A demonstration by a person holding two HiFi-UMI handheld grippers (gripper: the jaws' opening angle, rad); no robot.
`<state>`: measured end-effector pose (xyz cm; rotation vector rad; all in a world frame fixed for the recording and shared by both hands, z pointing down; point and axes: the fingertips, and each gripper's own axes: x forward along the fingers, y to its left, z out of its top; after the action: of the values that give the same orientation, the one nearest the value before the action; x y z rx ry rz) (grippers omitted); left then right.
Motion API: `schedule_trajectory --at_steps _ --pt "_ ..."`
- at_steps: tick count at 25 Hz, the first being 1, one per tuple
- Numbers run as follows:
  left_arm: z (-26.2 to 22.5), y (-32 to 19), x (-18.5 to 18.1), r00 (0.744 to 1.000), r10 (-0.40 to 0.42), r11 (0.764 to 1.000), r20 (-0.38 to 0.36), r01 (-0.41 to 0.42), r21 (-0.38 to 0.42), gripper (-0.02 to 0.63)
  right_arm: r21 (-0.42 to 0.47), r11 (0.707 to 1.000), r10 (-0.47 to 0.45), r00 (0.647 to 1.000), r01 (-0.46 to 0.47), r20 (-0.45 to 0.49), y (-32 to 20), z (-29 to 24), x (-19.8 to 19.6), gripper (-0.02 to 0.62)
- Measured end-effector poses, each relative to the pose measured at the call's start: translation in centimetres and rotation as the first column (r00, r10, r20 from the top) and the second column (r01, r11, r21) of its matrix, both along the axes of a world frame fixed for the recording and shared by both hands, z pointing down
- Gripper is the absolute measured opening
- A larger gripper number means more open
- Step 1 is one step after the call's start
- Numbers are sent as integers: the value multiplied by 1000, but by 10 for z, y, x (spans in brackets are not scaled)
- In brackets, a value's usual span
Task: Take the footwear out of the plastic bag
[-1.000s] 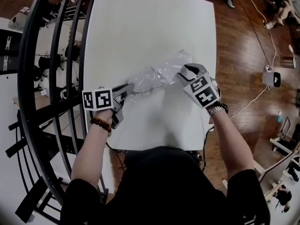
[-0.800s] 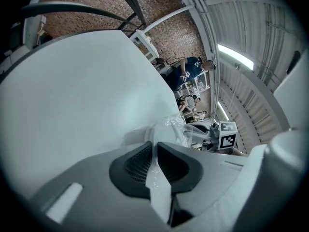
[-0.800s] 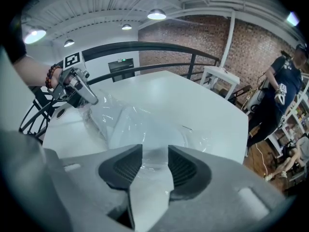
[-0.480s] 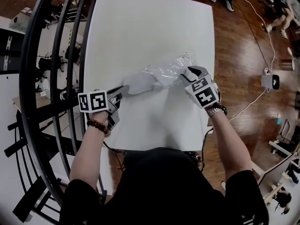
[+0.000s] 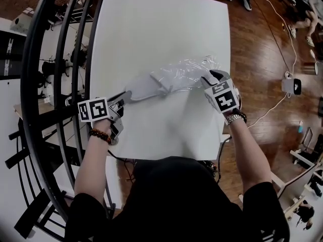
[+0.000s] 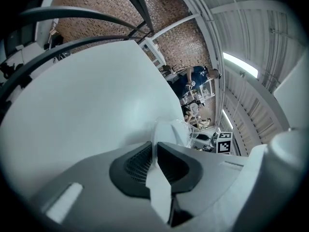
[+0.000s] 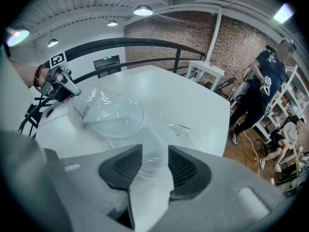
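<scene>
The slipper (image 5: pixel 146 88) lies flat on the white table (image 5: pixel 151 29), just left of centre in the head view. Its long axis runs from the lower left to the upper right. The lower-left end points at your left gripper (image 5: pixel 122 99). The upper-right end reaches into the mouth of the clear plastic bag (image 5: pixel 189 70). Heel and toe cannot be told apart.

In the left gripper view, the jaws of your left gripper (image 6: pixel 154 151) stand almost together, pinched on a thin pale edge of the slipper (image 6: pixel 166 129), which runs away from them towards the bag.

The bag lies crumpled along the same line, stretched to the right of the slipper as far as your right gripper (image 5: pixel 209 78). In the right gripper view, the jaws of that gripper (image 7: pixel 154 151) stand well apart but clamp a bunched fold of the bag (image 7: pixel 159 129). Beyond them, the rounded end of the slipper (image 7: pixel 113 117) shows through the film, with your left gripper (image 7: pixel 65 88) at the upper left.

The two grippers sit at opposite ends of the slipper-and-bag line, well apart. A black railing (image 5: pixel 55 59) curves down the left of the head view. Wood floor (image 5: pixel 262 59) fills its right side. A person (image 7: pixel 263 81) stands at the right edge of the right gripper view.
</scene>
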<state>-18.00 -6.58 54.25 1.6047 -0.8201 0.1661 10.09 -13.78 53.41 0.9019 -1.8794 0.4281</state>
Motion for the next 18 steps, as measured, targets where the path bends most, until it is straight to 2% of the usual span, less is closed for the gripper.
schedule_trajectory --at_steps 8,18 --pt "4 4 -16 995 -97 995 -17 97 -10 51 -5 998 60 998 -60 -20 2 8 29 152" --pt "-1 11 -45 969 -244 970 -33 244 -15 49 -14 990 139 986 -141 -90 11 11 59 152"
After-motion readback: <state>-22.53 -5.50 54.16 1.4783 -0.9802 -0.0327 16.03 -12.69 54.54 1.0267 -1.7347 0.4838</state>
